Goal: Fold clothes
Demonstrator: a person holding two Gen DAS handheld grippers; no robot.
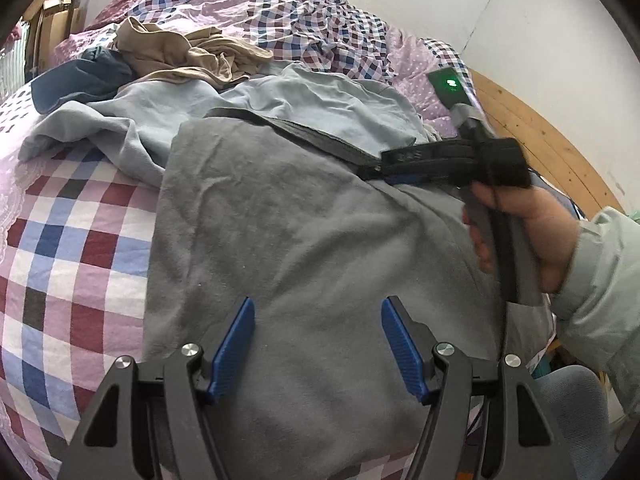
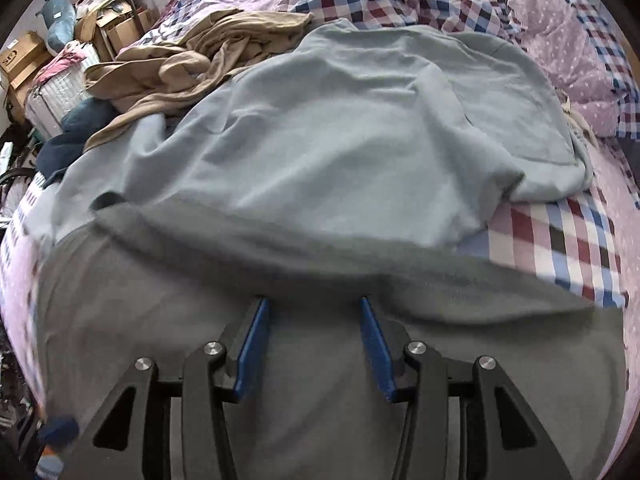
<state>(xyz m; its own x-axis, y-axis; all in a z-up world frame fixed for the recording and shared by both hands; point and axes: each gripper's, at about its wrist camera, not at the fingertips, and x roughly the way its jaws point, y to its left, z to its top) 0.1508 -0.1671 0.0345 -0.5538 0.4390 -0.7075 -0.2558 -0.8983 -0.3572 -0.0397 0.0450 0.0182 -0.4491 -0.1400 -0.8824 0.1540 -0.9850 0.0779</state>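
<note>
Checked bedding (image 1: pixel 76 240) in red, blue, white and lilac squares covers the bed on which all the clothes are spread. Nearest in both views, a dark grey soft cotton garment (image 1: pixel 304 248) is laid flat over the near part of the bed, and its far edge is seen folded over in a thick, slightly blurred band in the right wrist view.

At the bottom of the left wrist view, the left gripper (image 1: pixel 318 312) is held above this grey cloth with its 2 blue-padded fingers (image 1: pixel 236 348) well apart; nothing is seen between them. In the right wrist view, the right gripper (image 2: pixel 314 308) is pointed steeply down at the same garment, its blue fingers (image 2: pixel 254 348) parted too, with only the cloth seen in the gap; whether the tips touch it cannot be told. In the left wrist view this black tool is gripped by a person's hand (image 1: pixel 524 232) in a pale green sleeve (image 1: pixel 604 288), low at the garment's right edge.

Beyond the grey piece, a pale blue-grey rumpled garment (image 2: pixel 360 128) is partly overlapped by it. Further back, a crumpled tan garment (image 2: pixel 192 60) and a dark blue cloth (image 1: pixel 80 76) are heaped. Cardboard boxes (image 2: pixel 120 24) are stacked past the bed.
</note>
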